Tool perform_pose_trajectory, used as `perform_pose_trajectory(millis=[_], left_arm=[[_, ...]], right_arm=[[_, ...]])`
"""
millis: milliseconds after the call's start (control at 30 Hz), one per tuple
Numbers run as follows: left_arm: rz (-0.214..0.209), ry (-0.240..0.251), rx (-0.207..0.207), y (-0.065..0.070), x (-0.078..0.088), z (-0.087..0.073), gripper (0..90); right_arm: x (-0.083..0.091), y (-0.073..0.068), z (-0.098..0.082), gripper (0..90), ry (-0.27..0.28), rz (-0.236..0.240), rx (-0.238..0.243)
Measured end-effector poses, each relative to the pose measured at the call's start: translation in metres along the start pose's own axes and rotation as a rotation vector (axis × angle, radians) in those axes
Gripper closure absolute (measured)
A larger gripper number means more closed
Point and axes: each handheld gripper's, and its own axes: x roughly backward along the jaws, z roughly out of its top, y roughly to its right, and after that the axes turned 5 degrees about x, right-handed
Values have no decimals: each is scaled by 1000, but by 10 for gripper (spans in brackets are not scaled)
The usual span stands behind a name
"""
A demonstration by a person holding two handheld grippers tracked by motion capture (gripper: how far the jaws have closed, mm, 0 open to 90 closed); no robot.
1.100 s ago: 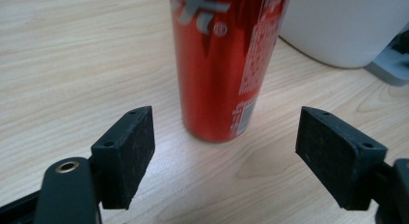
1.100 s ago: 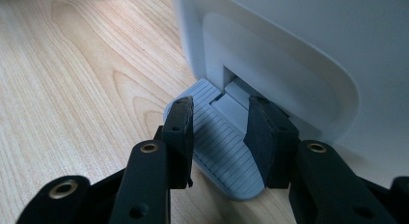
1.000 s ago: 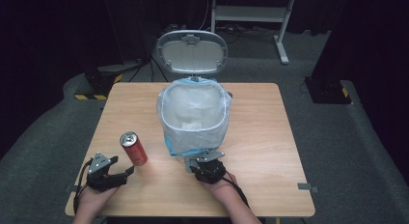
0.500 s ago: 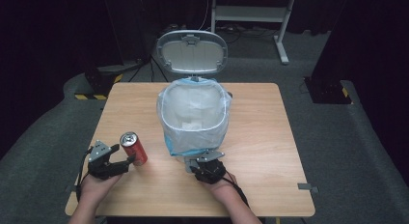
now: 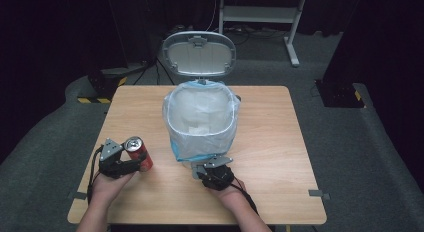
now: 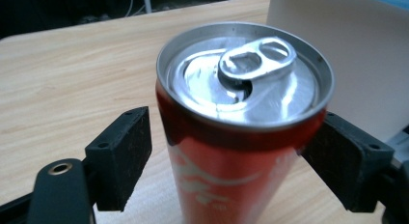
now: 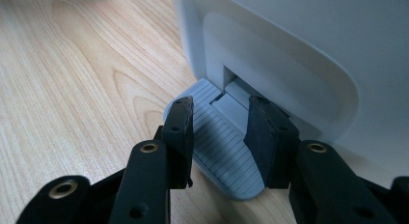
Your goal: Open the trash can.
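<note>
We take the pedal bin (image 5: 201, 123) as our landmark: it stands in the middle of the counter (image 5: 280, 142), its lid (image 5: 199, 53) raised and a plastic liner (image 5: 200, 142) folded over the rim. In front of the bin, at its foot, the right claw (image 7: 218, 122) rests on the grey ribbed pedal (image 7: 217, 147) with its jaws half apart, grasping nothing; we judge it presses the pedal down so that the lid remains up. To the left of the bin and a little nearer to the person, the left claw (image 5: 131, 162) has its jaws on both sides of the red can (image 5: 139, 153). In the left gripper view the right pad touches the can (image 6: 241, 137), while the left pad (image 6: 120, 156) stands apart, so the claw is released (not yet a grip). The high view shows the can tilted; the left gripper view adds that its tab is already opened.
</note>
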Motion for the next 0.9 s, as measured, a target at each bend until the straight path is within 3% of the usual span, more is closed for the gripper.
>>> perform_pose_trajectory(millis=[133, 233, 367, 500, 900], left_arm=[[5, 34, 1, 1, -4, -1, 230], [-14, 83, 0, 1, -3, -7, 281], [-20, 75, 4, 0, -3, -8, 331], [-29, 99, 32, -1, 3, -8, 334], [-68, 195, 18, 10, 25, 8, 336]], right_arm=[[0, 0, 0, 621, 1, 2, 0], [0, 0, 0, 622, 6, 4, 5], [0, 0, 0, 622, 7, 4, 2], [0, 0, 0, 622, 8, 3, 1], [0, 0, 0, 622, 8, 3, 1]])
